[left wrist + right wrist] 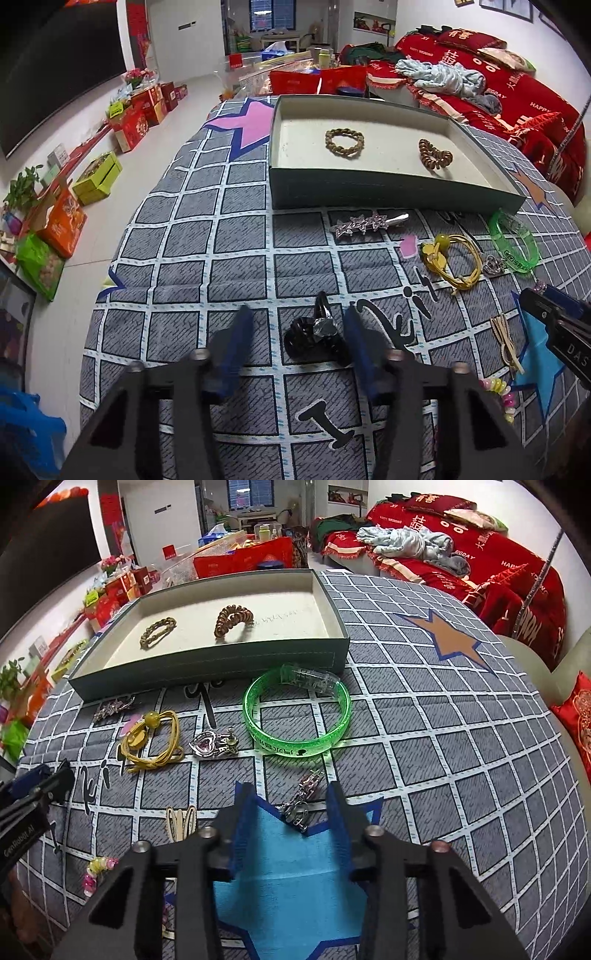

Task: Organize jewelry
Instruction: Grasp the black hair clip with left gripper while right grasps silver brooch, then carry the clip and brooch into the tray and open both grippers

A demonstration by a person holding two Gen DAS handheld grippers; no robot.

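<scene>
Two hair ties in the tray (388,184); eight-odd pieces lie before it; left gripper (299,332) fingers straddle black clip (317,338), right gripper (291,805) fingers straddle silver clip (301,801), neither pinched.

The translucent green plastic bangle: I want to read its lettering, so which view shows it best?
The right wrist view: the translucent green plastic bangle lies whole and central there. The left wrist view shows it small and distorted near the right edge.
</scene>
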